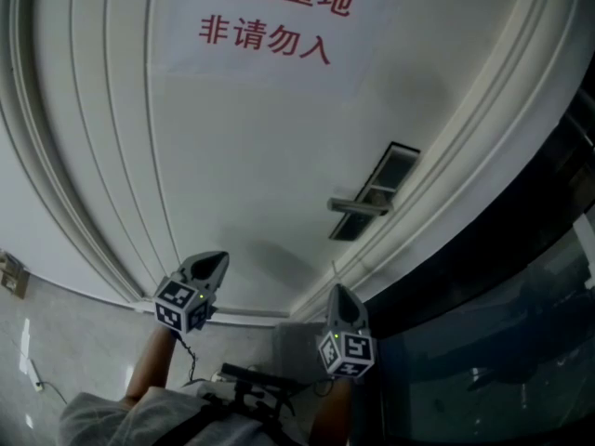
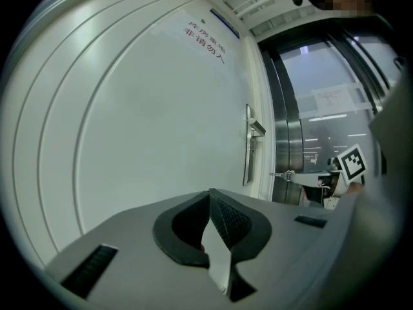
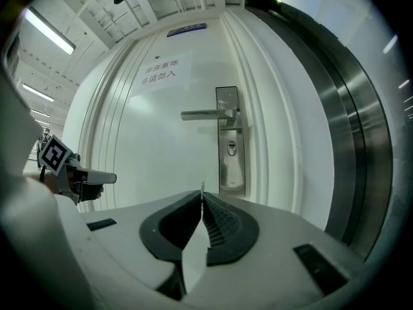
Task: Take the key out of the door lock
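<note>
The white door (image 1: 242, 156) carries a metal lock plate (image 3: 230, 141) with a lever handle (image 3: 205, 115); its keyhole (image 3: 231, 148) shows no key. My right gripper (image 3: 202, 192) is shut on the key (image 2: 282, 174), which pokes out of its tip with a small ring; from behind it shows only as a thin sliver. It hangs short of the door, below the lock plate (image 1: 372, 193) in the head view. My left gripper (image 2: 210, 192) is shut with nothing in it, and is held level to the left of the right gripper (image 1: 337, 294).
A sign with red characters (image 1: 270, 12) is stuck high on the door. Raised mouldings (image 1: 84, 175) curve along the door's left. A steel frame (image 3: 361, 147) and dark glass (image 1: 502, 342) stand right of the door. Pale floor tiles (image 1: 56, 360) lie at the lower left.
</note>
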`<state>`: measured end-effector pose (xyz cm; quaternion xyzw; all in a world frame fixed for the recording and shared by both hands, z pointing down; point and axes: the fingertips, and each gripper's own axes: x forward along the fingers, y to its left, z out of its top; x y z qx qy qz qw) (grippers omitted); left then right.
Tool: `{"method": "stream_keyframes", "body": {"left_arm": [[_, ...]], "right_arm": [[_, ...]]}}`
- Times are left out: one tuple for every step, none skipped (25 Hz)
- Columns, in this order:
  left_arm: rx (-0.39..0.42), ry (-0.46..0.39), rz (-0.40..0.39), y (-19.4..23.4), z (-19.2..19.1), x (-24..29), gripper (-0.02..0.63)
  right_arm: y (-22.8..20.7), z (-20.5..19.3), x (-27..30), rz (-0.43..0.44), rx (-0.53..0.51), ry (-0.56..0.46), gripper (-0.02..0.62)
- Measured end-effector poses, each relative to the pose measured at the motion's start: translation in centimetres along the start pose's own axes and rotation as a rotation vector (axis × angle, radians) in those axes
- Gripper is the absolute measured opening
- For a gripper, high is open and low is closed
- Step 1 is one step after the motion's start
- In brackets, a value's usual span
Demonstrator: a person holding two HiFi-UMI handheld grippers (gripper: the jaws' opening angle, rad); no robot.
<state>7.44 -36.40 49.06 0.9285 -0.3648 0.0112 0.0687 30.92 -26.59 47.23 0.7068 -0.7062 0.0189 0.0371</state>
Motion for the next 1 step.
{"method": "stream_keyframes", "body": {"left_arm": [[0.000, 0.000, -0.001, -0.01, 0.01, 0.07, 0.005]], "right_arm": [[-0.06, -0.01, 0.07, 0.000, -0.001, -0.003, 0.018]]}}
